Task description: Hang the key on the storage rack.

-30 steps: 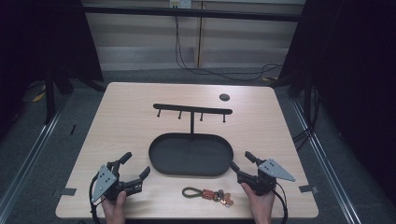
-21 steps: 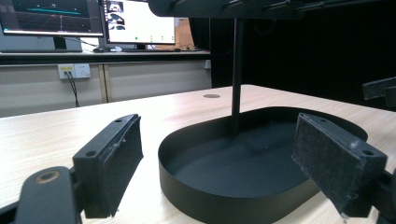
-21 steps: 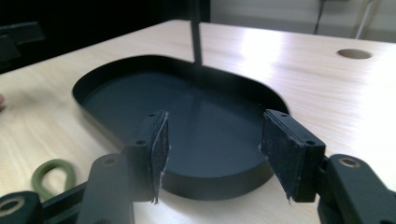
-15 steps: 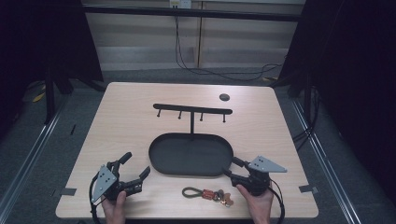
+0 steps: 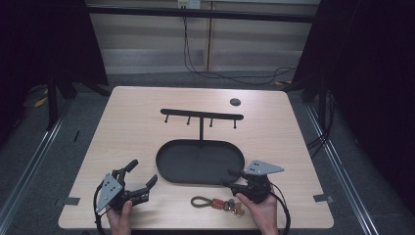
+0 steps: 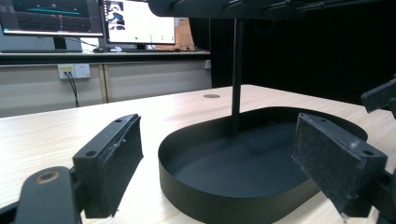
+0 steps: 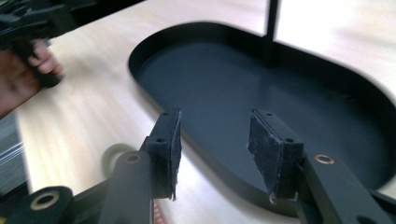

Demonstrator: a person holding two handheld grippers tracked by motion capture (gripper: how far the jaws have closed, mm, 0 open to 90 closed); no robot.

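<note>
Left gripper [image 5: 142, 177]: jaws wide apart, empty, parked on table [image 5: 132, 127] left of tray [image 5: 171, 171], likely idle. Right gripper [image 5: 234, 177]: jaws partly open, empty, over tray's near right rim, just above keyring [image 5: 215, 202] near front edge, probably set to reach for it. Hook stand [image 5: 201, 116] bare

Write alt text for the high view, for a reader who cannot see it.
A person's two hands each hold an open black gripper at the near edge of a wooden table, the left gripper and right gripper flanking a black oval tray with a hook rack. A keychain lies beside the right hand.
</note>
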